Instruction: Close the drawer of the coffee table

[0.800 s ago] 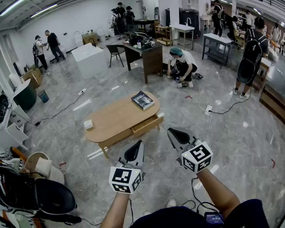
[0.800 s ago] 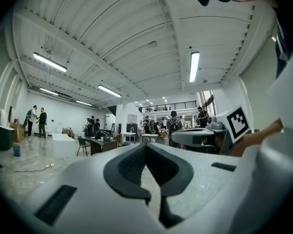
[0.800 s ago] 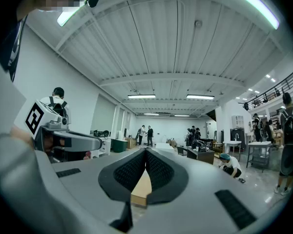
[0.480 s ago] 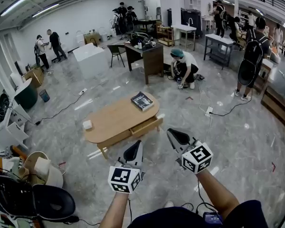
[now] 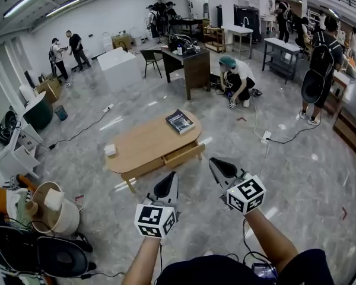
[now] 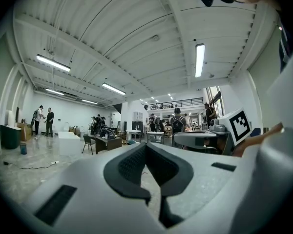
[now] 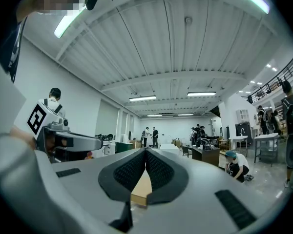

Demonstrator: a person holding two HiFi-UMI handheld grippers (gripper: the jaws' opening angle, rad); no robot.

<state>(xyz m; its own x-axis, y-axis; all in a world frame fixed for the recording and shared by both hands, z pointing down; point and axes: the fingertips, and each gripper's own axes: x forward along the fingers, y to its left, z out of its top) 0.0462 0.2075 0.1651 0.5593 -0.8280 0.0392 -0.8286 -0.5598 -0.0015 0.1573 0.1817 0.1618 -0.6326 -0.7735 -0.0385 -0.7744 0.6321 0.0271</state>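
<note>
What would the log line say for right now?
stage: before contact | drawer: open, untouched | left gripper: shut, empty | right gripper: shut, empty | both held short of coffee table

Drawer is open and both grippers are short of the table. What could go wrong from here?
1. The drawer juts from the near side of the coffee table. Pushing one end of it with the shut right gripper or left gripper could skew and jam it.
2. A hard push might slide the table on the glossy floor and shift the book lying near that end.
</note>
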